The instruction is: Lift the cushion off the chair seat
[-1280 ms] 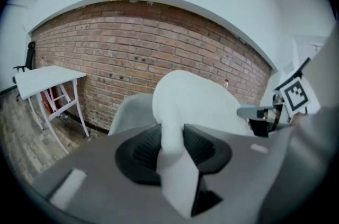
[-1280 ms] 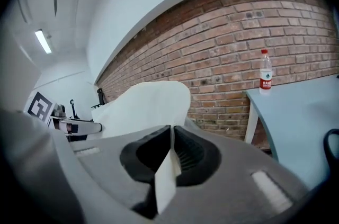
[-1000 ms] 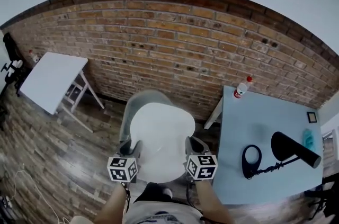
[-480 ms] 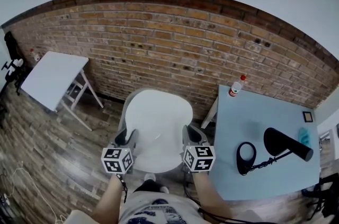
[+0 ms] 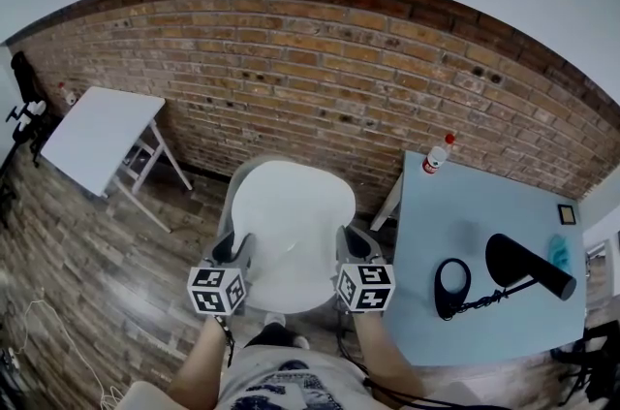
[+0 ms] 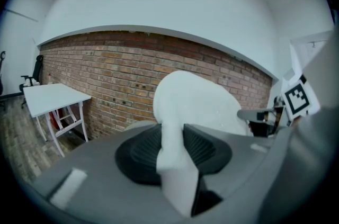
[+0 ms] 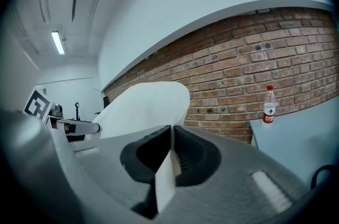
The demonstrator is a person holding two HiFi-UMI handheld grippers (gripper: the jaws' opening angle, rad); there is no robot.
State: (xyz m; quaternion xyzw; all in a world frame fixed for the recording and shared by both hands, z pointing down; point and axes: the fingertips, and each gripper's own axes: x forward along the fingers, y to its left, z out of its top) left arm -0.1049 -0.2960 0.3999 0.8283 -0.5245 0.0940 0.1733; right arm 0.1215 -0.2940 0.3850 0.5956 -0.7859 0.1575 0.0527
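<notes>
White cushion (image 5: 294, 238) at centre of the head view, over the grey chair (image 5: 235, 183), whose rim shows only along the cushion's upper left edge; cannot tell from above whether it has cleared the seat. Left gripper (image 5: 235, 250) pinches a thick fold of the cushion's left edge, jaws partly apart around it. Right gripper (image 5: 351, 245) has its jaws pressed nearly together on the thin right edge. Brick wall (image 5: 320, 78) just behind the chair. Grey-blue table (image 5: 484, 224) just beside the right gripper, at right of frame, carrying a bottle (image 5: 437, 158) at its far corner, a black lamp (image 5: 528, 267) and a black cable loop (image 5: 452, 288). White folding table (image 5: 97, 137) well apart, upper left.
</notes>
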